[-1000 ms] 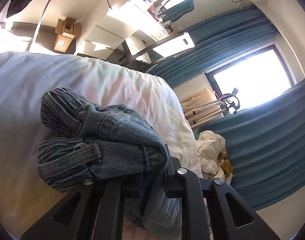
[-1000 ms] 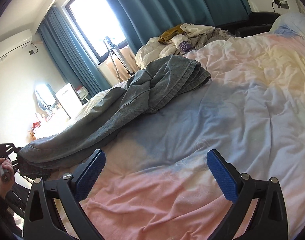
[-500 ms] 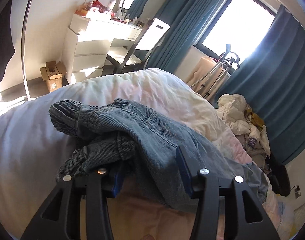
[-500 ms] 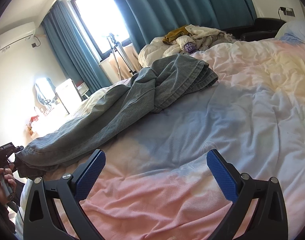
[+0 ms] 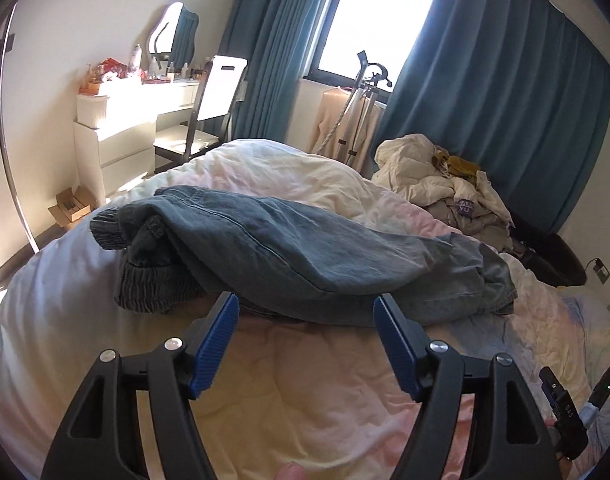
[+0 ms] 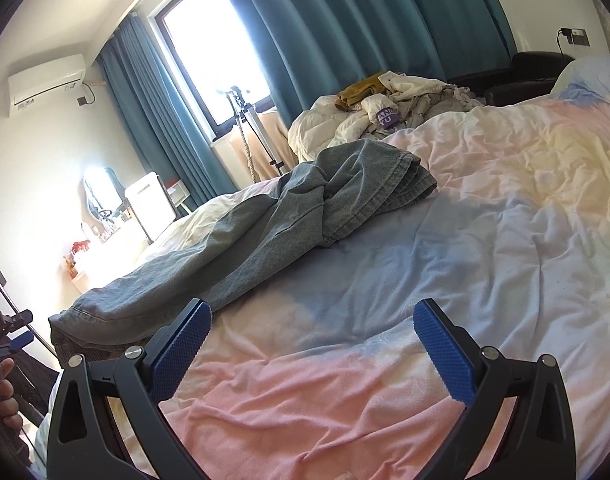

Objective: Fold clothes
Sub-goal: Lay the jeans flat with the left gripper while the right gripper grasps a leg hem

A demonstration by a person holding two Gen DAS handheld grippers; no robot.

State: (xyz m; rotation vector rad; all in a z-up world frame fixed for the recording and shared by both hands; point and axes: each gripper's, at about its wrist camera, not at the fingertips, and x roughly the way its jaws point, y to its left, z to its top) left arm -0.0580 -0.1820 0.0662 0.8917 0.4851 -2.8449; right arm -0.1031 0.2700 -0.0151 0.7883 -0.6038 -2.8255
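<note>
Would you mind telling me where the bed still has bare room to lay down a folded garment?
The duvet is bare from the jeans across to the pillow end, and also in front of the open right gripper. The far corner by the curtain is crowded with a heap of clothes. The jeans themselves run diagonally across the foot side.

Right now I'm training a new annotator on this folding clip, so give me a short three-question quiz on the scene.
1. True or false: the left gripper clamps the jeans.
2. What lies between the right gripper pads? A) duvet B) jeans C) yellow garment
3. Fill in: the jeans' hems lie toward the ____ pile.

Key: 1 false, jaws just opened, nothing between them; 2 A; 3 laundry.
</note>
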